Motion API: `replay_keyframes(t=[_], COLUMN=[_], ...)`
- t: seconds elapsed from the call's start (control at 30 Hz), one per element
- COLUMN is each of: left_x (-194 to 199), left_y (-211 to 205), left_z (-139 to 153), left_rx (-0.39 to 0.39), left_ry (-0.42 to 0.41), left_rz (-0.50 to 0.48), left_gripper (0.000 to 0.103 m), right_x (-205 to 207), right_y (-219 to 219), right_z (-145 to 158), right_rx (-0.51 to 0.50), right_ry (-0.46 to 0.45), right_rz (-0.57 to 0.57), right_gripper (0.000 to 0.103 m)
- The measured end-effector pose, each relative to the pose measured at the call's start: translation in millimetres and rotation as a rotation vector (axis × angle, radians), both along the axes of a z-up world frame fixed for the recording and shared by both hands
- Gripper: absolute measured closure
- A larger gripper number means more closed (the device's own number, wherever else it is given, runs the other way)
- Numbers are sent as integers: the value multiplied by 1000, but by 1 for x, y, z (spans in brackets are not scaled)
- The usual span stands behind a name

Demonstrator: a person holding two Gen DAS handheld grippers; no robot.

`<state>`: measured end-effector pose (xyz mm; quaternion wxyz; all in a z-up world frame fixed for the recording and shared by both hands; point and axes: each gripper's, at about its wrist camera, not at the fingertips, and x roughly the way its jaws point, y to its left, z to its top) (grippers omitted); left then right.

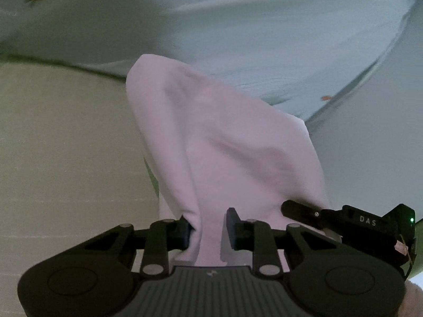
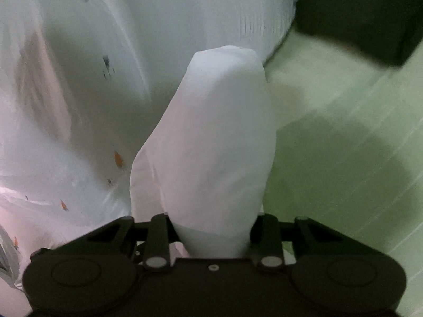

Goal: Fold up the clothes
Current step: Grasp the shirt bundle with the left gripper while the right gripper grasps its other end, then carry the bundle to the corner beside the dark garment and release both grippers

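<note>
A white garment with small orange print marks hangs bunched from my left gripper, which is shut on a fold of it. The rest of the cloth spreads behind. In the right wrist view the same white garment rises in a thick fold from my right gripper, which is shut on it; its fingertips are hidden by the cloth. More printed cloth hangs to the left. The other gripper shows at the lower right of the left wrist view.
A pale green striped surface lies below on the right, and shows beige in the left wrist view. A dark object sits at the upper right.
</note>
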<state>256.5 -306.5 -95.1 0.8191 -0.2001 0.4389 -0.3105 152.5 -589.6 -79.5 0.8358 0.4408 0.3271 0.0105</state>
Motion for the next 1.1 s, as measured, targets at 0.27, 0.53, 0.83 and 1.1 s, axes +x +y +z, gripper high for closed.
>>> replay_keyframes(t=[0.27,0.53,0.83,1.1], left_x=[7,70,129,127], left_y=[-162,-333,-402,-390], left_z=[45,69,10,-7], left_rx=[-97,-184,220,282], left_ry=[-144,-212,-153,-80], left_rz=[-29,12,201,212], left_gripper=[76,64,27,25], right_x=[-5,59,157,222], right_y=[-138,-291,-307,-338], right_z=[73,131,49,-40], right_rx=[-152,-448,-1204,-909], right_ry=[-113,-163,-58,43], right_rz=[-2,4,-88,-62], right_gripper=[70,58,7,2])
